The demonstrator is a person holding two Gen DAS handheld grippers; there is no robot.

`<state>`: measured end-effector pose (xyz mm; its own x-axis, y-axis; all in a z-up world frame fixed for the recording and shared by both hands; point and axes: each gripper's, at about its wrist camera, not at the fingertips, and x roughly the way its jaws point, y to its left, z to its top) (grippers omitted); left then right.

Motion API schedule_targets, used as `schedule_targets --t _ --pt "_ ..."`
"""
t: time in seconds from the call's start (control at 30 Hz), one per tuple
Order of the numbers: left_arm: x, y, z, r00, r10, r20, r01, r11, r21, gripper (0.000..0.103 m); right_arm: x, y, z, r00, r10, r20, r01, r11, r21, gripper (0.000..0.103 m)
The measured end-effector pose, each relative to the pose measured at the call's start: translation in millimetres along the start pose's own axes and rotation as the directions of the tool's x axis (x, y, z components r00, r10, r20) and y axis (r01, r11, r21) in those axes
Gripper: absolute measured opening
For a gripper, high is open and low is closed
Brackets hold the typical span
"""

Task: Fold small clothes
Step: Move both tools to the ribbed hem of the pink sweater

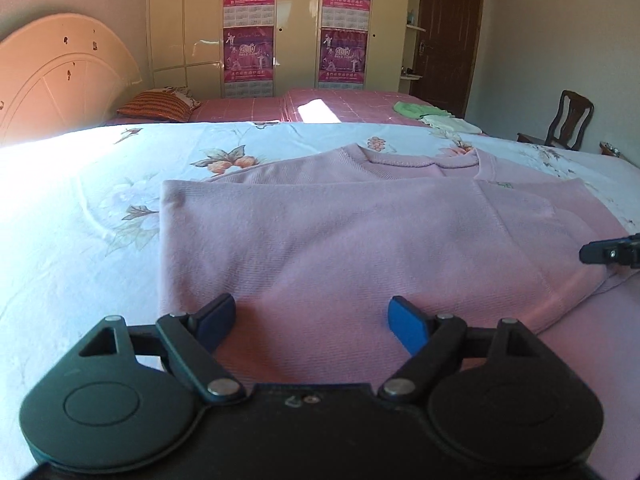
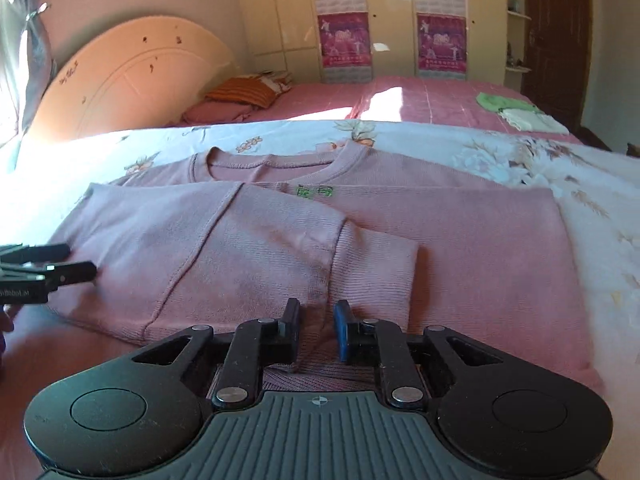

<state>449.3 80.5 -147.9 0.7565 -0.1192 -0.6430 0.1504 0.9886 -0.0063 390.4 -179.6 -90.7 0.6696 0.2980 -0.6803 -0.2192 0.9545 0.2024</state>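
The pink ribbed knit long-sleeved top [image 2: 400,240] lies flat on the white floral bedsheet [image 1: 80,208], neckline away from the cameras, its long axis running side to side across both views, with one sleeve [image 2: 280,248] folded in across the chest so its cuff points to the right. That cuff end lies directly ahead of the right gripper [image 2: 317,328], which is the nearer one to it; its jaws stand a narrow gap apart with a ridge of the pink fabric in line between them, though I cannot tell whether the pads actually press on it. The left gripper [image 1: 312,320] hovers over the garment's other half, near its folded side edge, jaws wide apart and holding nothing. The knit looks soft, smooth and wrinkle-free, with a small green embroidered mark [image 2: 314,191] below the collar. Further back, green and white clothes [image 1: 432,116] rest on a pink checked bedcover [image 1: 260,110].
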Motion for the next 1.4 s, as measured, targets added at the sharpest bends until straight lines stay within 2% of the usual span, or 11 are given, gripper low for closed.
schedule_targets --t 0.1,0.23,0.37,0.43,0.5,0.57,0.67,0.83,0.93,1.03,1.4 --pt "-15 -11 3 1.0 0.006 0.013 -0.005 0.999 -0.043 0.081 -19 24 4 0.998 0.01 0.063 -0.006 0.998 -0.059 0.019" --pt "-16 -49 2 0.999 -0.02 0.034 0.021 1.0 -0.014 0.082 -14 56 1 0.997 0.058 0.046 -0.054 0.994 -0.095 0.043" --pt "-9 -53 -6 1.0 0.03 -0.007 -0.03 1.0 -0.006 0.082 2 61 -11 1.0 -0.01 -0.02 0.007 0.99 -0.142 0.043" --pt "-14 -33 -14 0.997 0.076 -0.02 -0.076 0.997 -0.022 0.084 -2 40 -13 1.0 0.024 -0.016 -0.025 0.996 -0.084 0.042" --pt "-22 -9 -23 0.995 0.097 -0.028 -0.098 0.994 -0.055 0.084 -13 30 -13 1.0 0.006 -0.002 -0.006 0.997 -0.074 0.03" --pt "-31 8 -28 0.997 0.078 -0.026 -0.08 0.994 -0.077 0.083 -16 25 -14 0.997 -0.076 -0.005 0.075 0.994 -0.075 0.031" --pt "-33 3 -26 0.995 0.093 -0.038 -0.094 0.995 -0.031 0.083 -11 5 -18 0.999 -0.042 -0.027 0.043 0.999 0.034 0.033" --pt "-30 0 -26 0.994 0.1 -0.039 -0.102 0.994 -0.044 0.084 -20 11 -15 0.997 -0.066 -0.029 0.067 0.997 0.037 0.033" --pt "-30 2 -28 0.995 0.09 -0.031 -0.091 0.995 -0.039 0.084 -31 10 -13 0.997 -0.079 0.025 0.078 0.995 0.069 0.033" --pt "-29 2 -28 0.996 0.084 -0.025 -0.085 0.996 -0.037 0.084 -18 3 -18 0.996 -0.085 -0.037 0.088 0.991 0.1 0.033" --pt "-31 5 -33 0.998 0.07 0.001 -0.07 0.997 -0.043 0.084 -15 19 -26 0.985 -0.166 -0.036 0.167 0.986 0.022 0.033"
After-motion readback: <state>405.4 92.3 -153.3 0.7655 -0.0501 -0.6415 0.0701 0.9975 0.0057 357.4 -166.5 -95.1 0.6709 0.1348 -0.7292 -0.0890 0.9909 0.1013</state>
